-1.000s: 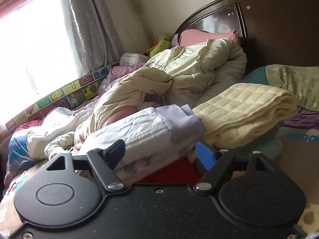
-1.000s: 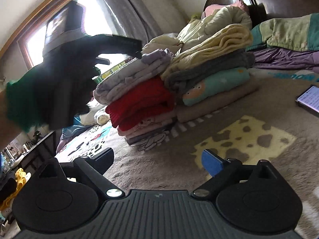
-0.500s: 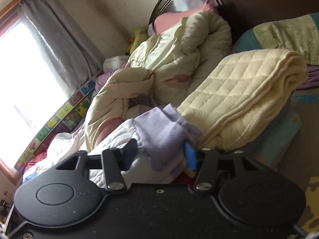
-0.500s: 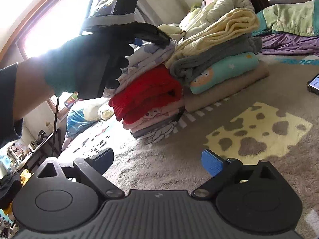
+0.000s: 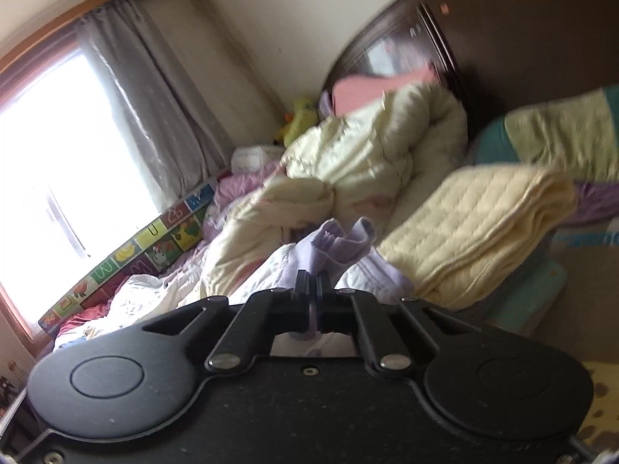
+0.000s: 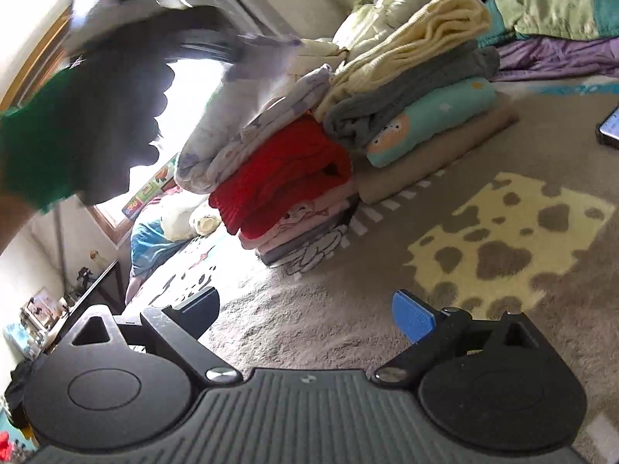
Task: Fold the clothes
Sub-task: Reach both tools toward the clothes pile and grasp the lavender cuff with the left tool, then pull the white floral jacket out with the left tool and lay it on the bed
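Note:
My left gripper [image 5: 313, 290] is shut on the lilac collar of a white printed garment [image 5: 340, 243] and lifts it off the top of the left clothes stack. In the right wrist view the left gripper [image 6: 232, 48] shows blurred, with the white garment [image 6: 247, 116] rising from the stack above a red knit [image 6: 286, 181]. A second folded stack, topped by a cream quilted piece [image 6: 418, 34], stands beside it. My right gripper [image 6: 305, 305] is open and empty, low over the brown bedspread [image 6: 317, 321].
A crumpled cream duvet [image 5: 371, 162] and pink pillow [image 5: 371, 85] lie by the dark headboard [image 5: 522, 38]. A phone [image 6: 609, 125] lies on the bedspread at the right. A yellow spotted patch [image 6: 510, 239] marks the blanket. A window with grey curtain [image 5: 147, 108] is left.
My left gripper has closed on the lilac collar and pulled it up from the stack. The right gripper has stayed open and nearly still.

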{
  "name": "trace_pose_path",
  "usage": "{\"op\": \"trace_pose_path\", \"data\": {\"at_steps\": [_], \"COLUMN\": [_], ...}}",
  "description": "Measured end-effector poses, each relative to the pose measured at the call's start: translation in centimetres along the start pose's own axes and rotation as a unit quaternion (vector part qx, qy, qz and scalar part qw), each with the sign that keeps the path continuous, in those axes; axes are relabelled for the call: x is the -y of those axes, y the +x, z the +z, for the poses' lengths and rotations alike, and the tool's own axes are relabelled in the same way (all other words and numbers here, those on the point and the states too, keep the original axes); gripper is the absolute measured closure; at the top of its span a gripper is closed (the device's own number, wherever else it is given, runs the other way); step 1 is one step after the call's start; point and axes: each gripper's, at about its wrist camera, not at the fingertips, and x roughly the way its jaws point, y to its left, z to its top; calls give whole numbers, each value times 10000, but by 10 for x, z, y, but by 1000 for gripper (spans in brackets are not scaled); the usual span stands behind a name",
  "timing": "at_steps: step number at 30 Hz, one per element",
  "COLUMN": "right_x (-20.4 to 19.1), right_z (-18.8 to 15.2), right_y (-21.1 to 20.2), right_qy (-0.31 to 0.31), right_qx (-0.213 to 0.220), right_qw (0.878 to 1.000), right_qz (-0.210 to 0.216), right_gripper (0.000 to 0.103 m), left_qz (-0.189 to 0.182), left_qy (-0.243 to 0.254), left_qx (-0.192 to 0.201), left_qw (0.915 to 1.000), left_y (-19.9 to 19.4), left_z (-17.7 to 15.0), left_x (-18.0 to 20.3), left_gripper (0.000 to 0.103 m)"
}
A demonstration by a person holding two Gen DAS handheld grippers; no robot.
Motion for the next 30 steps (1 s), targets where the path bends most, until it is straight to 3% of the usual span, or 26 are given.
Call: {"op": "trace_pose_path", "data": {"at_steps": [10,14,17,21,24,26,30], "right_x": [5,8,11,13,14,16,13], "right_z": [0,-1,-1,-2,-2,-2,-4], "right_y": [0,1,1,2,2,2,4], "right_qy": [238,333,401,382,389,397,348], "right_qx": [-30,-42,-49,-46,-64,-79,-137], "right_qw": [9997,9994,9991,9992,9991,9991,9992], "right_qz": [-77,-108,-127,-138,-133,-133,-137], "right_gripper": [8,8,7,8,8,8,7], "left_qz": [111,-58,-226,-450,-421,-316,156], "left_qy": [-1148,-1507,-1752,-1984,-2084,-2220,-2620], "left_qx": [759,1119,1177,921,530,181,-538], "left_qw": [9904,9822,9772,9748,9757,9744,9634], "left_y": [-96,-144,-167,-179,-184,-188,-205], "left_z": [7,16,15,0,-24,-50,-111], "left_x": [-59,-78,-89,-91,-88,-91,-105], "left_gripper": [102,102,102,102,102,102,102]}}
